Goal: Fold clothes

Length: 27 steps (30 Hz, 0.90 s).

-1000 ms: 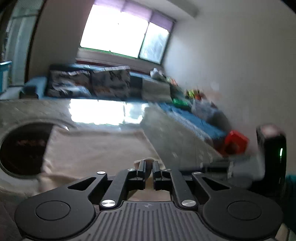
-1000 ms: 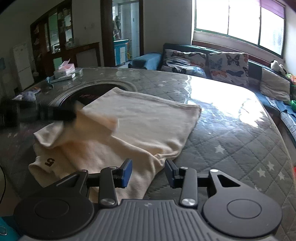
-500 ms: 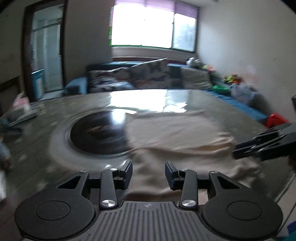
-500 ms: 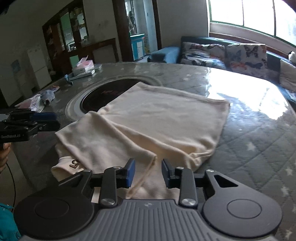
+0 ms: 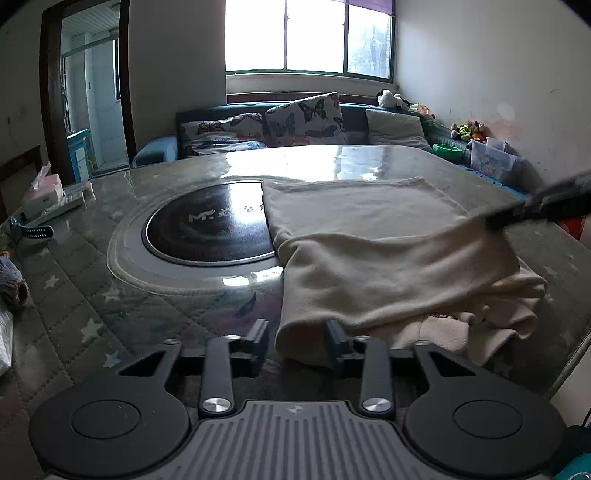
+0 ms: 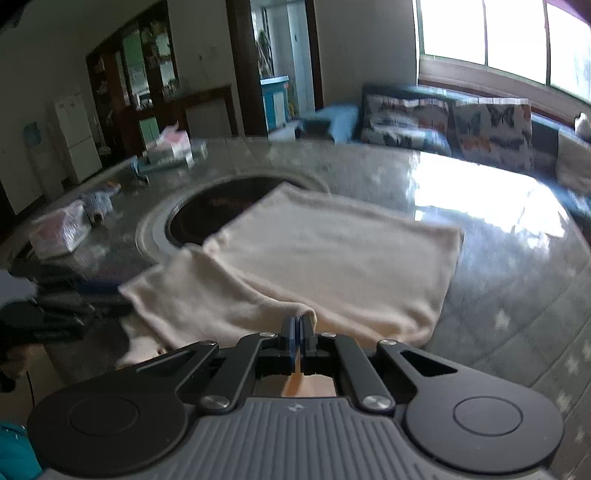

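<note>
Both cameras ride low over the quilted table (image 5: 92,295), tilted down along their fingers. The left wrist view faces the window (image 5: 310,35) at 12 o'clock, the cream garment (image 5: 388,258) close at 2 o'clock. The right wrist view looks from the garment's (image 6: 314,251) opposite side; both share the round cooktop (image 5: 210,229) and butterfly cushions (image 6: 491,129).
</note>
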Each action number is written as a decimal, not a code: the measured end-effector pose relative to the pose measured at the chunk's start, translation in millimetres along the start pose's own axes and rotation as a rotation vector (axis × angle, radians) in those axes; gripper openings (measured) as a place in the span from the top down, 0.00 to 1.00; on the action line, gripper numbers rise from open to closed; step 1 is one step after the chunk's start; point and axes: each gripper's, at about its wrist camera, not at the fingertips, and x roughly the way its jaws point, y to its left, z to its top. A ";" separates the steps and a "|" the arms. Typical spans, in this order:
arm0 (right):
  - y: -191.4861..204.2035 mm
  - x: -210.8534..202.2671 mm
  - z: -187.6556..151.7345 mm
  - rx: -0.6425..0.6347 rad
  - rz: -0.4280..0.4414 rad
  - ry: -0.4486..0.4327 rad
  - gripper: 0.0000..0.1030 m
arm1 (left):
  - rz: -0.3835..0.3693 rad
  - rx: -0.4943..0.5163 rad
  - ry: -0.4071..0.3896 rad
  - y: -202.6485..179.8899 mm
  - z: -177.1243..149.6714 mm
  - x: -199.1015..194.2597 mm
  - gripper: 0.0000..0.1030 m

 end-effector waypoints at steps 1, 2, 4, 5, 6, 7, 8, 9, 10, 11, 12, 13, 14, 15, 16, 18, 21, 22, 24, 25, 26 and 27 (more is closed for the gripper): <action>1.9 -4.8 4.5 -0.010 -0.004 -0.017 0.99 | 0.009 0.004 -0.002 -1.1 -0.3 0.4 0.89; 4.4 -11.4 10.0 -0.022 -0.009 -0.041 0.99 | 0.024 0.010 -0.006 -2.2 -0.7 0.5 0.91; 8.5 -23.7 19.6 -0.046 -0.019 -0.082 0.99 | 0.045 0.025 -0.017 -3.9 -1.9 -1.1 0.96; 8.9 -27.8 22.4 -0.053 -0.022 -0.092 0.99 | 0.046 0.025 -0.025 -3.8 -2.3 -3.3 0.96; 9.1 -32.0 25.0 -0.055 -0.030 -0.103 0.99 | 0.051 0.029 -0.029 -3.8 -2.8 -5.3 0.97; 8.5 -34.3 26.3 -0.048 -0.036 -0.109 0.99 | 0.056 0.033 -0.033 -3.9 -3.3 -7.3 0.98; 6.3 -33.6 26.0 -0.039 -0.039 -0.101 0.99 | 0.058 0.035 -0.036 -3.7 -3.8 -9.3 0.98; 3.7 -29.5 23.0 -0.028 -0.048 -0.083 0.99 | 0.059 0.038 -0.040 -3.6 -4.2 -11.2 0.98; 1.5 -24.3 19.5 -0.019 -0.054 -0.063 0.99 | 0.055 0.042 -0.033 -3.2 -4.8 -11.9 0.98; -2.2 -14.0 12.5 -0.006 -0.068 -0.025 0.99 | 0.050 0.046 -0.026 -2.8 -5.5 -12.3 0.98; -5.7 -3.9 5.5 0.006 -0.079 0.013 0.98 | 0.045 0.050 -0.018 -2.4 -6.2 -12.8 0.98; -8.4 5.2 -0.9 0.011 -0.078 0.054 0.98 | 0.038 0.050 -0.008 -0.3 -6.6 -12.6 0.97; -11.0 13.6 -6.9 0.016 -0.077 0.092 0.98 | 0.029 0.046 0.006 2.8 -6.5 -12.6 0.97; -12.2 16.8 -10.4 0.019 -0.082 0.106 0.97 | 0.015 0.042 0.018 6.8 -5.9 -13.9 0.95; -12.5 17.1 -13.2 0.012 -0.089 0.111 0.97 | 0.007 0.040 0.022 10.8 -3.9 -16.3 0.94; -12.3 12.8 -14.5 0.002 -0.096 0.101 0.95 | 0.008 0.048 0.014 16.1 3.2 -20.6 0.94; -10.5 1.0 -4.3 -0.027 -0.106 0.043 0.94 | -0.007 0.046 -0.020 20.6 21.0 -19.5 0.92; -9.4 0.4 -1.9 -0.034 -0.104 0.027 0.94 | -0.015 0.042 -0.033 20.5 27.3 -16.7 0.92; -8.2 5.1 2.8 -0.037 -0.086 0.013 0.94 | -0.047 0.045 -0.054 16.5 39.9 -7.0 0.92; -6.8 8.9 3.7 -0.044 -0.079 0.009 0.94 | -0.068 0.051 -0.064 13.1 45.8 -1.5 0.92; -5.7 12.6 4.4 -0.050 -0.076 0.009 0.94 | -0.078 0.058 -0.070 8.8 50.5 5.4 0.92; -4.3 18.2 4.3 -0.055 -0.069 0.012 0.94 | -0.093 0.070 -0.070 4.2 54.1 13.1 0.92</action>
